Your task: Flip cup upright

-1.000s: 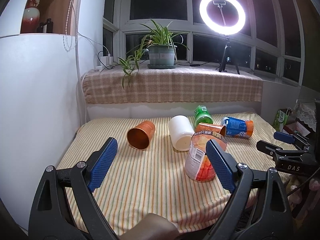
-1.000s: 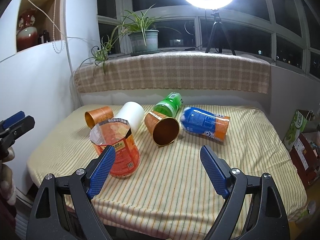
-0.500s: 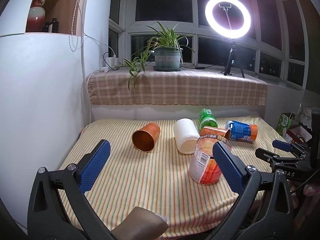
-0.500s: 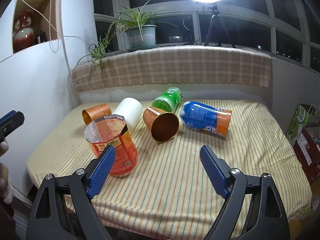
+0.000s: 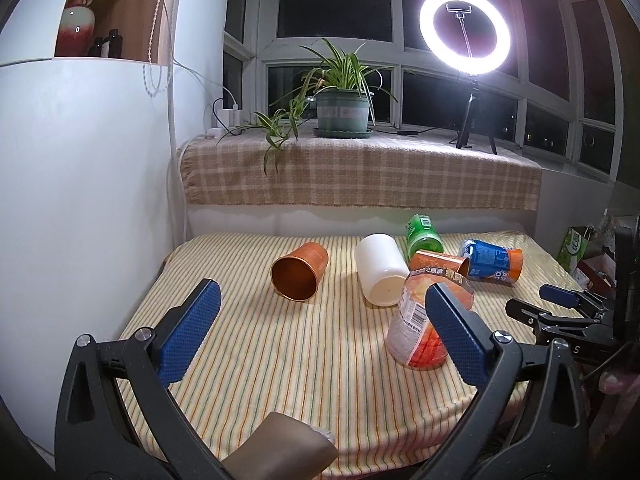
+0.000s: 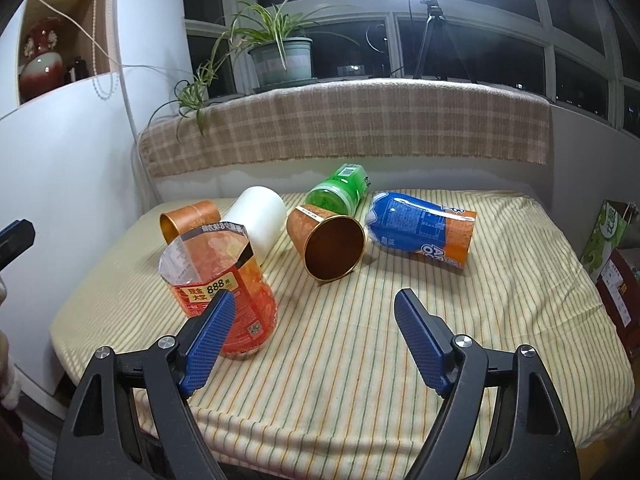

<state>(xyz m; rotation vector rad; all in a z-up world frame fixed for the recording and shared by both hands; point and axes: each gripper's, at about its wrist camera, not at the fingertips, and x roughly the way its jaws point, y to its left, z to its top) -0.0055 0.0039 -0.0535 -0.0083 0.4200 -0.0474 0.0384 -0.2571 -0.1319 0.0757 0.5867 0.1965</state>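
Observation:
Several cups lie on a striped tablecloth [image 5: 304,364]. An orange-red plastic cup [image 6: 222,280] stands upright, mouth up; it shows in the left wrist view [image 5: 416,328] too. On their sides lie a copper cup [image 5: 298,270], a white cup [image 5: 380,268], a second copper cup [image 6: 330,240], a green cup [image 6: 340,190] and a blue-orange cup [image 6: 420,228]. My left gripper [image 5: 320,336] is open and empty over the near table. My right gripper [image 6: 312,340] is open and empty, its left finger beside the upright cup.
A checked cloth covers the window ledge [image 5: 360,176] behind the table, with a potted plant [image 5: 340,108] and a ring light [image 5: 464,34]. A white wall [image 5: 80,200] stands to the left. Boxes [image 6: 612,248] sit right of the table.
Both grippers have drawn back and risen from the table. The orange-red cup stands a little straighter than a second ago. Both grippers stayed open.

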